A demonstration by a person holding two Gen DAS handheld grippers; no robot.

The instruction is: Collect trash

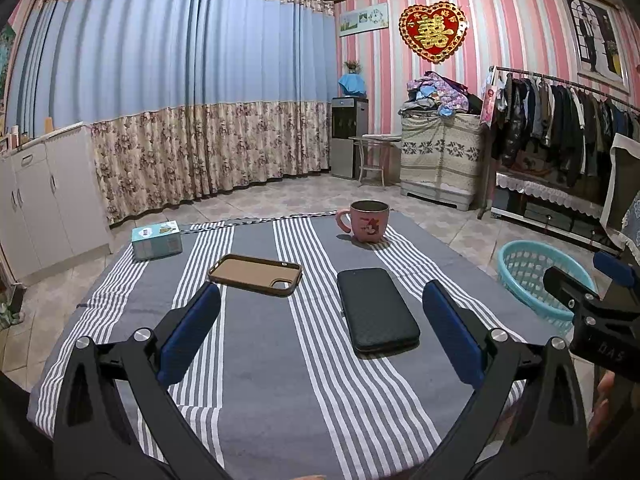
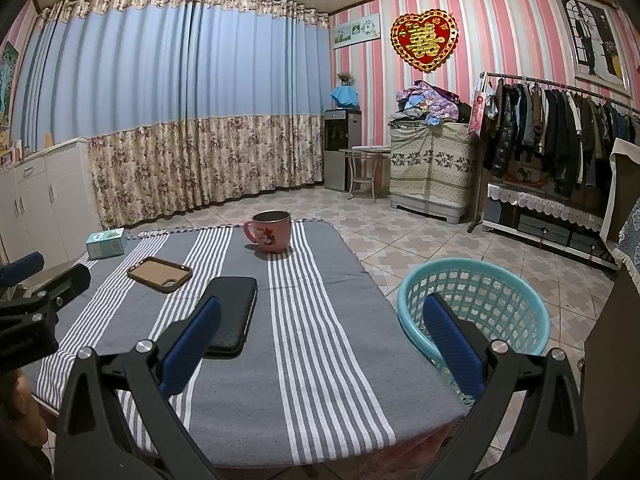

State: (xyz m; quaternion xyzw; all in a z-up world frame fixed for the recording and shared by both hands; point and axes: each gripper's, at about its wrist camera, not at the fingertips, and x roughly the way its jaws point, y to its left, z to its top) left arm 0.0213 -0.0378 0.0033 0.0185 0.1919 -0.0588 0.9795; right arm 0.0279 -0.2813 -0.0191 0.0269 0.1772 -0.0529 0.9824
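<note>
A teal plastic basket (image 2: 476, 312) stands on the floor right of the table; it also shows in the left wrist view (image 1: 532, 280). On the striped tablecloth (image 1: 280, 360) lie a black phone (image 1: 376, 310), a brown phone case (image 1: 256, 274), a pink mug (image 1: 366, 222) and a small teal tissue box (image 1: 157, 240). My left gripper (image 1: 320, 324) is open and empty above the near table, its fingers either side of the phone's near end. My right gripper (image 2: 322, 336) is open and empty over the table's right edge, next to the basket. No loose trash shows on the table.
White cabinets (image 1: 48, 200) stand at the left and floral curtains behind. A clothes rack (image 2: 560, 136), a covered cabinet (image 2: 432, 168), a small stool and a water dispenser (image 2: 340, 148) line the right wall. Tiled floor surrounds the table.
</note>
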